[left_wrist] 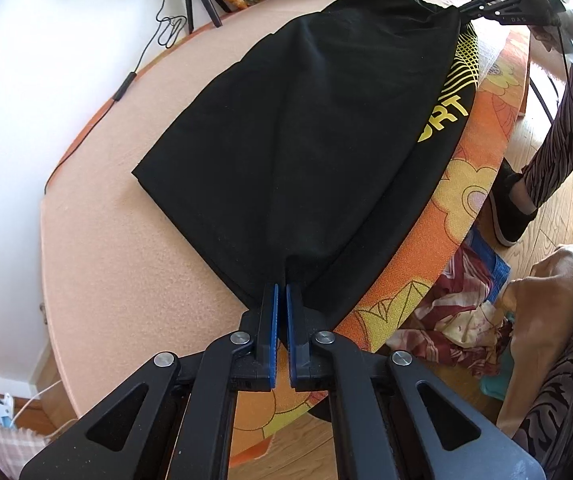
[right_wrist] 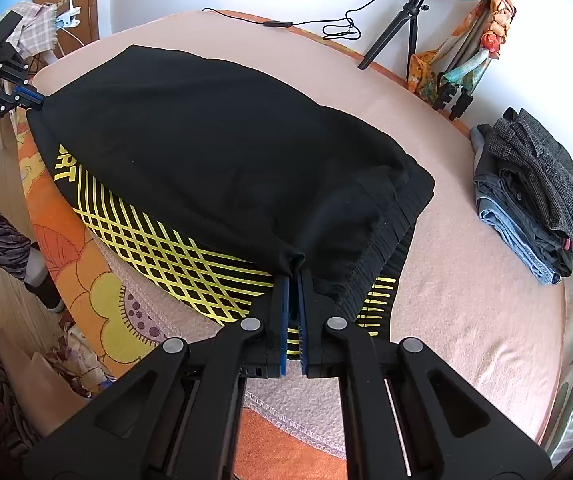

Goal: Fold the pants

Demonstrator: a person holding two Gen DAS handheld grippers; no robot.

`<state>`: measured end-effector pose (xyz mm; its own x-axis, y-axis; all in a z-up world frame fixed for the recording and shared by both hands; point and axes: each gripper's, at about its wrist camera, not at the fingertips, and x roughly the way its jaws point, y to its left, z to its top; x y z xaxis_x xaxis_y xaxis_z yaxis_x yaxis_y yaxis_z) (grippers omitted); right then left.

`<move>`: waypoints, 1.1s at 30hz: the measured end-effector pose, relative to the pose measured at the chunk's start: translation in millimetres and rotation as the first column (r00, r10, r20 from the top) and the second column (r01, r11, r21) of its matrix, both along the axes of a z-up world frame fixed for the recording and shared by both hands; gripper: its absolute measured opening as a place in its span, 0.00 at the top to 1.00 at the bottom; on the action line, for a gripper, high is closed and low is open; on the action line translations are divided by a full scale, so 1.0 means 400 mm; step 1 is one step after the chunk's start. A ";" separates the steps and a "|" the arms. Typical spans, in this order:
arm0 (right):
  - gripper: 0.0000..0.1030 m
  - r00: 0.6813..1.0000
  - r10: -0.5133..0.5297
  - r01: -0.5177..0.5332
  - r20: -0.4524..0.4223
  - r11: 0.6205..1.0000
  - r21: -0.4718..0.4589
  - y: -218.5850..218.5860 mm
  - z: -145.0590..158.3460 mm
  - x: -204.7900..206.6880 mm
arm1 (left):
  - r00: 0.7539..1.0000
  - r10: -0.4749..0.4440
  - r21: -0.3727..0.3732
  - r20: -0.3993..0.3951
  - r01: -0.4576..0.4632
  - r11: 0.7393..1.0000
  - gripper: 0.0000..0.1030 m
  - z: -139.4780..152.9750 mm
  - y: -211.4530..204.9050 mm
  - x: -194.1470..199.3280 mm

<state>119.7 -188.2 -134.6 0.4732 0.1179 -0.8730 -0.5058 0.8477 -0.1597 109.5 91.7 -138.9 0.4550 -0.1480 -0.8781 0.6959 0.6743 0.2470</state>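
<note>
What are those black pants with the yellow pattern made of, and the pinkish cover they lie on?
The black pants look like a soft matte knit, perhaps cotton or polyester jersey: they drape in smooth folds and have a ribbed waistband. The yellow print looks like flat rubbery ink. The pinkish cover seems a nubby fleece or terry, given its fuzzy, grainy surface.

Black pants (right_wrist: pixel 214 152) with yellow lattice print, folded over, lying on peach-covered table edge.

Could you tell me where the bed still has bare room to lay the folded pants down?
Bare pink cover lies between the black pants and the stacked clothes; another strip runs between the pants and the wall. The tripod corner is crowded.
</note>
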 end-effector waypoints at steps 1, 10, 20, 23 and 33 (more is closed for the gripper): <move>0.95 1.000 0.001 -0.001 -0.002 1.000 0.000 0.000 -0.001 0.001 | 1.000 -0.004 -0.019 -0.002 0.004 1.000 0.98 0.007 0.002 -0.003; 0.95 1.000 0.003 -0.003 0.000 1.000 0.000 0.003 0.001 0.008 | 1.000 -0.020 -0.006 -0.017 0.019 1.000 0.98 0.001 0.005 -0.009; 0.95 1.000 -0.007 0.007 0.015 1.000 0.020 -0.015 0.037 -0.031 | 1.000 -0.017 -0.021 0.012 0.018 1.000 0.99 0.034 0.022 -0.025; 0.96 1.000 -0.016 0.016 0.006 1.000 0.020 -0.025 0.029 -0.048 | 1.000 -0.028 -0.011 0.002 0.028 1.000 0.99 0.027 0.021 -0.035; 0.95 0.987 -0.126 0.143 -0.100 0.971 0.189 -0.108 0.050 -0.072 | 0.998 0.060 -0.047 0.011 -0.060 0.997 0.92 0.083 0.051 -0.017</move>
<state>91.0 -231.4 -114.6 0.4197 0.2303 -0.8780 -0.3894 0.9194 0.0550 102.5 112.3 -105.9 0.4754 -0.1602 -0.8650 0.6507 0.7257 0.2232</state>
